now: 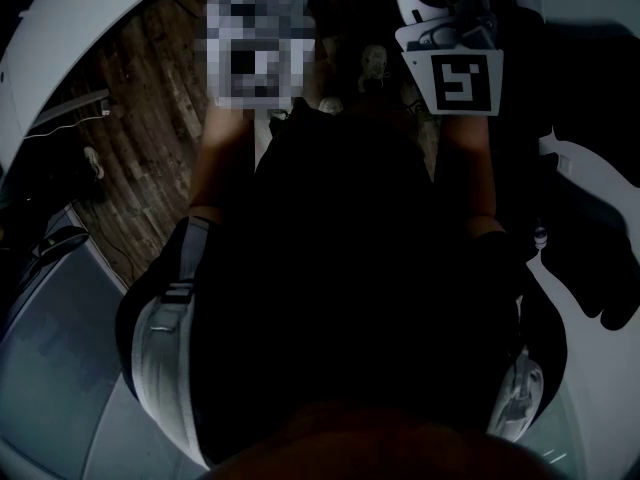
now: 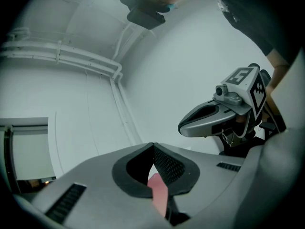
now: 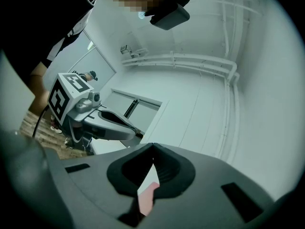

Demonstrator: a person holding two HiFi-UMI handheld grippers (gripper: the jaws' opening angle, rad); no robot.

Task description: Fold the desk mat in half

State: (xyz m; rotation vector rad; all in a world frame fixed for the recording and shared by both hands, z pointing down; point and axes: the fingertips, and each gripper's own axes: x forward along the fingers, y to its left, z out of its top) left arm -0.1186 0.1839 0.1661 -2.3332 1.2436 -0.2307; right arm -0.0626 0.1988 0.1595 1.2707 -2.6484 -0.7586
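Left gripper view | left gripper (image 2: 152, 146) fingers together | right gripper (image 3: 152, 146) fingers together

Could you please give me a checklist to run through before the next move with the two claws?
1. Sight of the desk mat: not ok; no view shows it.
2. Opening of the left claw for a grasp: not ok; its jaws are together.
3. Opening of the right claw: not ok; its jaws are together.
4. Aim at a work surface: not ok; both gripper views face white wall and pipes.
5. Claws empty: cannot tell; a pink patch shows low behind the jaws.
6. Head view on the work: not ok; it shows the person's dark torso and wooden floor.
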